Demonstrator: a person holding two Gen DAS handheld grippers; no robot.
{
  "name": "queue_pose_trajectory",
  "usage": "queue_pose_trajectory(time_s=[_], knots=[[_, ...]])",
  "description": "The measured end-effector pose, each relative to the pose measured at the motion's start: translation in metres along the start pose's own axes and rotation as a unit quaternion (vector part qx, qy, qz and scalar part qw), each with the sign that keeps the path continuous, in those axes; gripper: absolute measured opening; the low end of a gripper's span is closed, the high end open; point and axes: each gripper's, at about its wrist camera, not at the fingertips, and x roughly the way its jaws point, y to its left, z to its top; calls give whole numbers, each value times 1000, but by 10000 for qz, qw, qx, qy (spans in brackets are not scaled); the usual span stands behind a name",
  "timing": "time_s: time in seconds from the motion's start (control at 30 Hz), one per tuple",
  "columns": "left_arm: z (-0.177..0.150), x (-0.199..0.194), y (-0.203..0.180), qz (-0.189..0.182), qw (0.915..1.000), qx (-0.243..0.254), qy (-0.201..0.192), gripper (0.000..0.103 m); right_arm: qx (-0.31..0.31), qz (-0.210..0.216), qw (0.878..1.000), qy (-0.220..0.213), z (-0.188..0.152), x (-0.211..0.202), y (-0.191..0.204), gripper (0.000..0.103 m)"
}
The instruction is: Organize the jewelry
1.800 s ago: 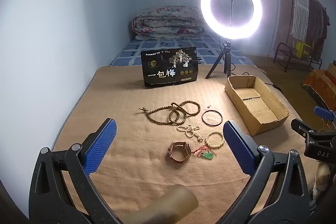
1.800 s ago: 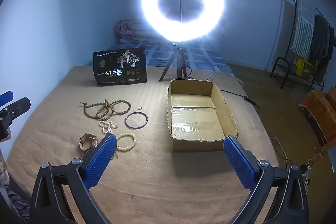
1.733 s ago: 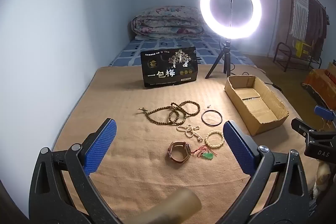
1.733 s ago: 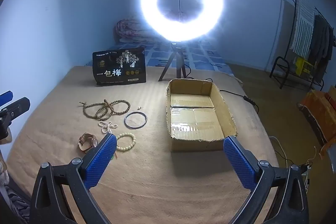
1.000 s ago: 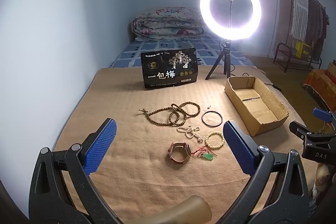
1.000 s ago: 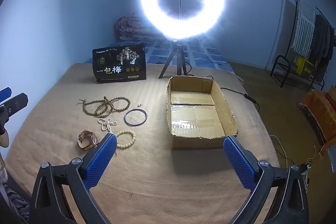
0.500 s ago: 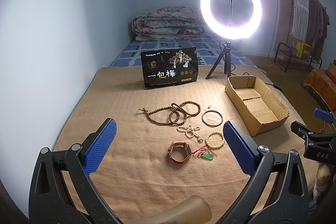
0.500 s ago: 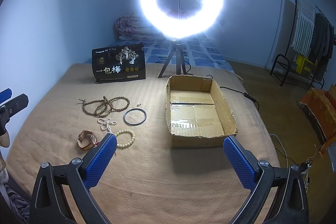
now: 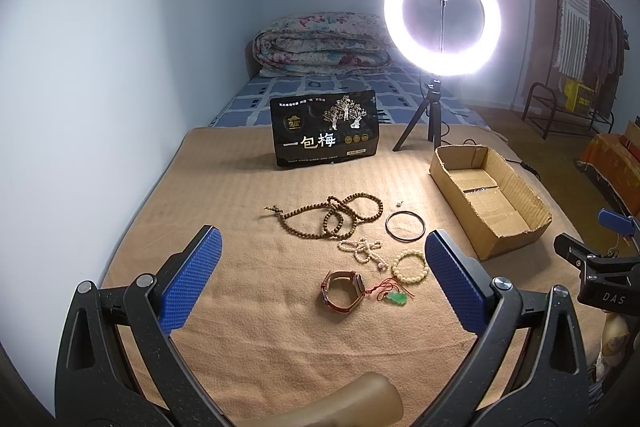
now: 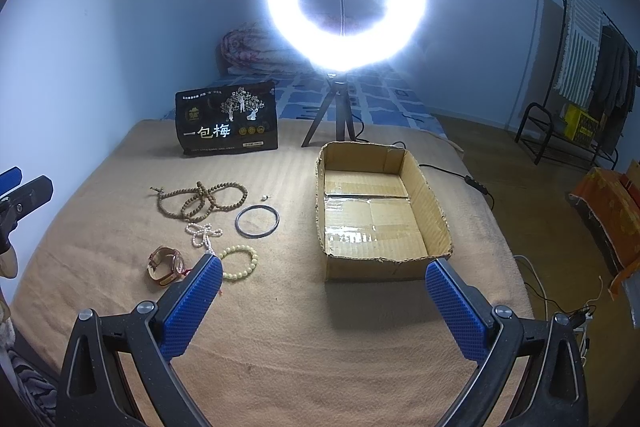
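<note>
Jewelry lies on the tan blanket: a brown bead necklace (image 9: pixel 332 215), a dark bangle (image 9: pixel 405 225), a white bead string (image 9: pixel 362 250), a cream bead bracelet (image 9: pixel 411 261), a brown watch (image 9: pixel 343 287) and a green pendant on red cord (image 9: pixel 396 297). An empty cardboard box (image 10: pixel 372 211) lies to their right. My left gripper (image 9: pixel 320 283) is open and empty, held above the blanket just short of the watch. My right gripper (image 10: pixel 320 303) is open and empty, in front of the box; its left finger hides the pendant.
A black snack bag (image 9: pixel 325 135) stands behind the jewelry. A lit ring light on a tripod (image 9: pixel 440 15) stands behind the box. A folded quilt (image 9: pixel 324 45) lies at the far end. A clothes rack (image 10: pixel 580 75) stands at right, beyond the bed edge.
Both grippers stay open and nearly still. The right wrist view has drifted slightly closer to the box. The jewelry has not moved.
</note>
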Motion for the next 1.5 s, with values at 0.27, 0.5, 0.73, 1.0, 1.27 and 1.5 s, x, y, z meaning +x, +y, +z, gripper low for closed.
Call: queue_pose_trajectory(time_s=[0.27, 0.5, 0.73, 1.0, 1.27, 1.5], knots=[[2, 2, 4, -1, 10000, 0, 1, 103, -3, -4, 10000, 9, -2, -1, -1, 103], [2, 2, 4, -5, 10000, -1, 8, 103, 9, -5, 10000, 12, -1, 0, -1, 103], [2, 2, 4, -2, 10000, -5, 9, 103, 3, 0, 10000, 17, -1, 0, -1, 103], [2, 2, 4, -2, 10000, 0, 12, 103, 5, 9, 10000, 28, -2, -1, -1, 103], [-4, 6, 9, 13, 10000, 2, 43, 103, 5, 31, 10000, 40, -2, -1, 0, 102], [-16, 10, 13, 29, 9999, 25, 137, 103, -23, 122, 9999, 76, -1, 3, 4, 101]])
